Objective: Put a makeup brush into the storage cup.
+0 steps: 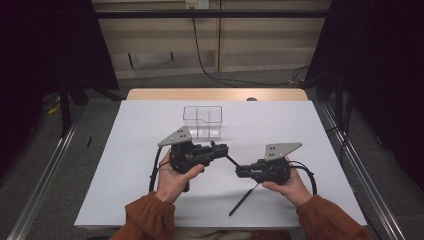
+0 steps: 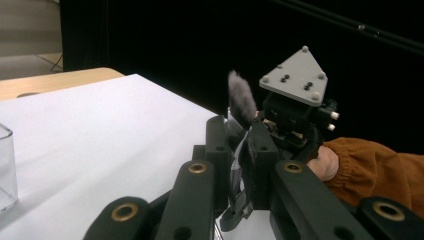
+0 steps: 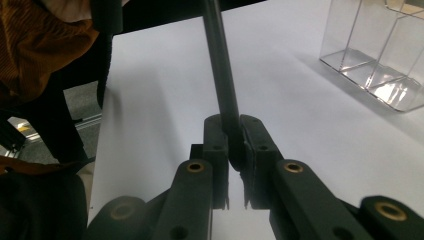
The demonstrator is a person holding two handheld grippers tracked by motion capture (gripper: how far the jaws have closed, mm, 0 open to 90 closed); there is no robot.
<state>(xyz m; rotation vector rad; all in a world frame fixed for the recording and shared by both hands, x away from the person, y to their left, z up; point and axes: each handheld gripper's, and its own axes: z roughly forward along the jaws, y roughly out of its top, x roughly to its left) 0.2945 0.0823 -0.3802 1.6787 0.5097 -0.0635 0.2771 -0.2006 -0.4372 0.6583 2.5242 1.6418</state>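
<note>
- We count one brush (image 1: 243,198), mid-frame low, handle running to the lower centre.
- Both grippers clamp it: left gripper (image 2: 239,150) near the bristles, right gripper (image 3: 234,145) on the handle.
- One clear divided box (image 1: 202,121), upper centre, on one white table (image 1: 140,130).

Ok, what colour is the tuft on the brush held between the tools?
Grey, on a black handle; the brush tuft shows best in the left gripper view.
</note>
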